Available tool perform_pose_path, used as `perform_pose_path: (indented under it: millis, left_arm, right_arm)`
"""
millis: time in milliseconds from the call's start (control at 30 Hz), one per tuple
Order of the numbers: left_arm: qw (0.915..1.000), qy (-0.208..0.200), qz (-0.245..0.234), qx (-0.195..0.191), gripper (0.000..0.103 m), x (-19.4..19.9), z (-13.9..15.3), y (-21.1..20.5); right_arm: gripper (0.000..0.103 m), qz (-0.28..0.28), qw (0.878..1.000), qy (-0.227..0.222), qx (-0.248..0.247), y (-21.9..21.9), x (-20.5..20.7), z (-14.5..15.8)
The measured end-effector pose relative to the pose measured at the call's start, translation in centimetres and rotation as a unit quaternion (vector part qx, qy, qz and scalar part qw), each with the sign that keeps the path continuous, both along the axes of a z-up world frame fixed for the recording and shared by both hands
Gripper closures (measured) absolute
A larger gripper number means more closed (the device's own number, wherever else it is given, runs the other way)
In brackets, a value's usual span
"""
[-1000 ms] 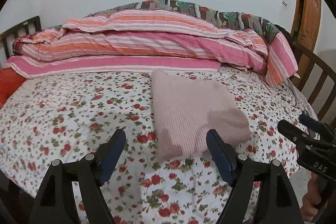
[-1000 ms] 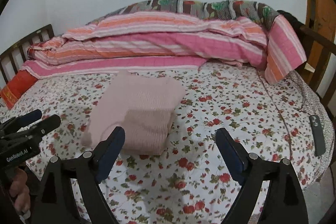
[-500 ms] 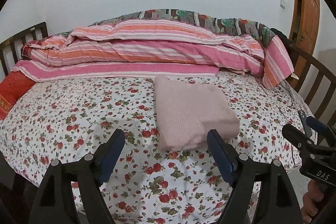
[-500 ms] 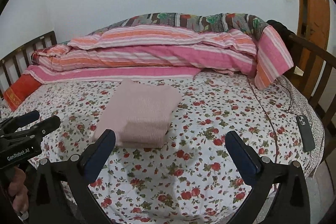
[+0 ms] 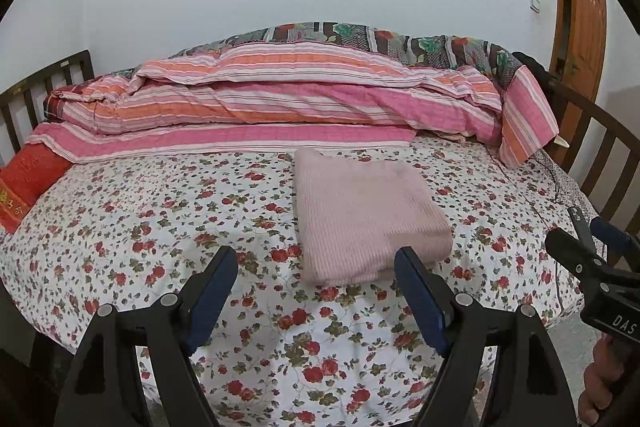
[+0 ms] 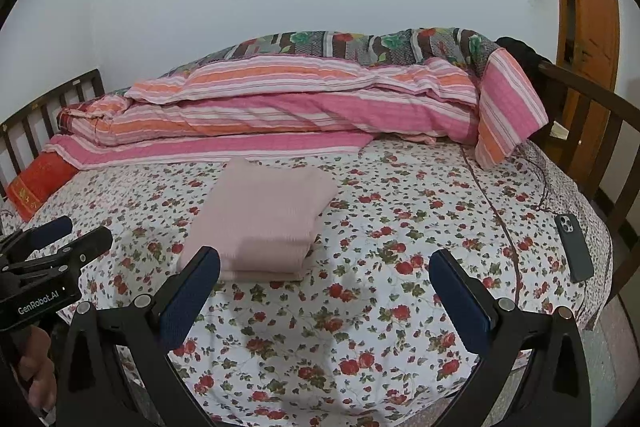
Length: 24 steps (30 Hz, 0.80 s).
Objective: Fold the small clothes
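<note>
Presently, the pink garment (image 5: 366, 215) lies folded in a neat rectangle on the floral sheet (image 5: 160, 219), near the middle of the bed, just in front of the striped quilt (image 5: 280, 107) heaped along the far side. The left gripper (image 5: 316, 287) hangs above the sheet with jaws apart and nothing between them. The right gripper (image 6: 326, 291) has just been opening its jaws; they stand wide, likewise empty. A dark phone (image 6: 574, 247) lies by the sheet's right edge (face down).
</note>
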<state>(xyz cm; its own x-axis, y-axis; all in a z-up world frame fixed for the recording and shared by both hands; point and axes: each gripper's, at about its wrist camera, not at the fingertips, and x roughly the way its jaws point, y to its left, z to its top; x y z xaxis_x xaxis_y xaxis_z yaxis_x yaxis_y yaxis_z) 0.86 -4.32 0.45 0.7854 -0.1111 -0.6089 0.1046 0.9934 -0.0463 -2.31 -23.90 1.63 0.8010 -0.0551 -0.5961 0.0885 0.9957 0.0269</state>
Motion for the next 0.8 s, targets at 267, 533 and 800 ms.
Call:
perform_pose_path:
  millis: [267, 533, 800]
  left_arm:
    - [1.0000, 0.000, -0.003, 0.006, 0.024, -0.16, 0.10, -0.33]
    - [1.0000, 0.001, -0.002, 0.006, 0.024, -0.07, 0.19, -0.42]
    - [1.0000, 0.000, -0.002, 0.008, 0.024, 0.03, 0.22, -0.20]
  right_arm:
    - [0.001, -0.006, 1.000, -0.001, 0.000, -0.23, -0.32, 0.11]
    - [0.001, -0.008, 1.000, -0.002, 0.000, -0.31, -0.45, 0.16]
    - [0.001, -0.011, 1.000, -0.002, 0.002, -0.10, -0.54, 0.35]
